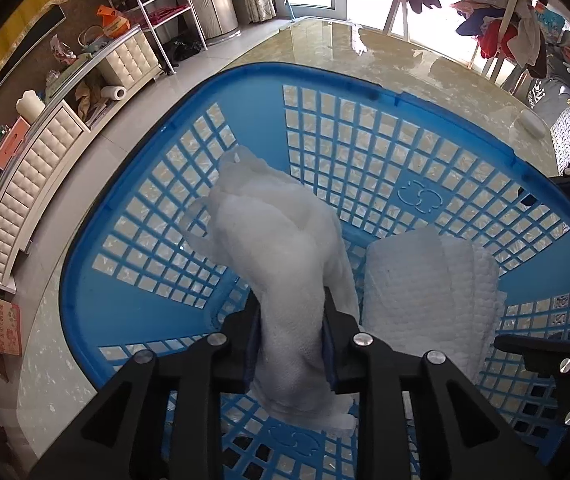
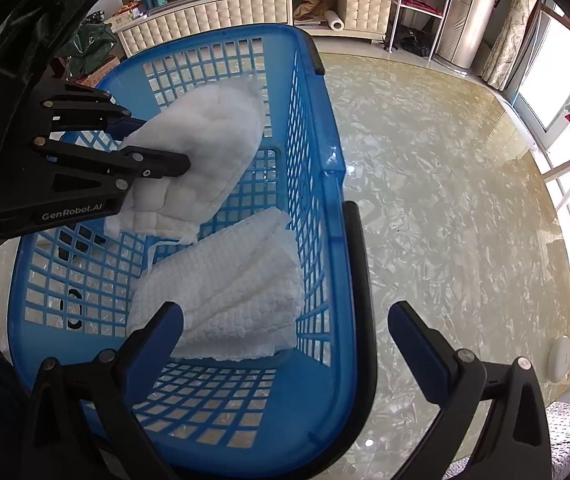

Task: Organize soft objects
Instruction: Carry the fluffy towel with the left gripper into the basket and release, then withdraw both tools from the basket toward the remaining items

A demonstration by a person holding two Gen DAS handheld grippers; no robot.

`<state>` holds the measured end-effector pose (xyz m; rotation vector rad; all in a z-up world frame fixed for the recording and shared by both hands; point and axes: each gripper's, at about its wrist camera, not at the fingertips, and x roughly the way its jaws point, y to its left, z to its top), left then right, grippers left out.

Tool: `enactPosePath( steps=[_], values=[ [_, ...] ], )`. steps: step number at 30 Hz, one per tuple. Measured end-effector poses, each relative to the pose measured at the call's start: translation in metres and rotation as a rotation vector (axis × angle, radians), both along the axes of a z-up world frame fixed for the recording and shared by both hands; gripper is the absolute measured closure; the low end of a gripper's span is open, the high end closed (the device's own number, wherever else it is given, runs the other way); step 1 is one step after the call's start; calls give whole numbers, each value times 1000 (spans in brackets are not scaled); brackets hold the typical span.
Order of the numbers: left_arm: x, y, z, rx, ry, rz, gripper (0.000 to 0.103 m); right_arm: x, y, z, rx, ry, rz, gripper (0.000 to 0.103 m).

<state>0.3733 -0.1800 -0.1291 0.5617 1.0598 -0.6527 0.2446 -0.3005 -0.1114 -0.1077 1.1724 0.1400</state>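
Note:
A blue plastic lattice basket (image 1: 365,80) (image 2: 337,184) stands on a glossy marble table. My left gripper (image 1: 291,344) (image 2: 165,148) is shut on a folded white cloth (image 1: 277,248) (image 2: 205,136) and holds it inside the basket. A second folded white quilted cloth (image 1: 429,296) (image 2: 229,300) lies on the basket floor beside it. My right gripper (image 2: 285,332) is open and empty; its jaws straddle the basket's near right rim and black handle (image 2: 361,280). One of the right gripper's fingers (image 1: 537,350) shows at the right edge of the left wrist view.
The marble tabletop (image 2: 445,200) stretches to the right of the basket, with a small white round object (image 2: 561,360) near its far edge. A white padded cabinet (image 2: 245,8) with clutter stands beyond the table. Clothes hang on a rack (image 1: 497,24) by the windows.

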Motion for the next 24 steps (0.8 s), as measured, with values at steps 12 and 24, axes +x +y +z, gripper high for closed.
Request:
enactPosePath(
  steps=[12,24],
  values=[
    [-2,0,9,2,-8,6,25,-8,-4,5,-2,-7,-17,0],
    [-25,9,61,-66,-84,37,15,-26,1,38,1,-59,-29,1]
  ],
)
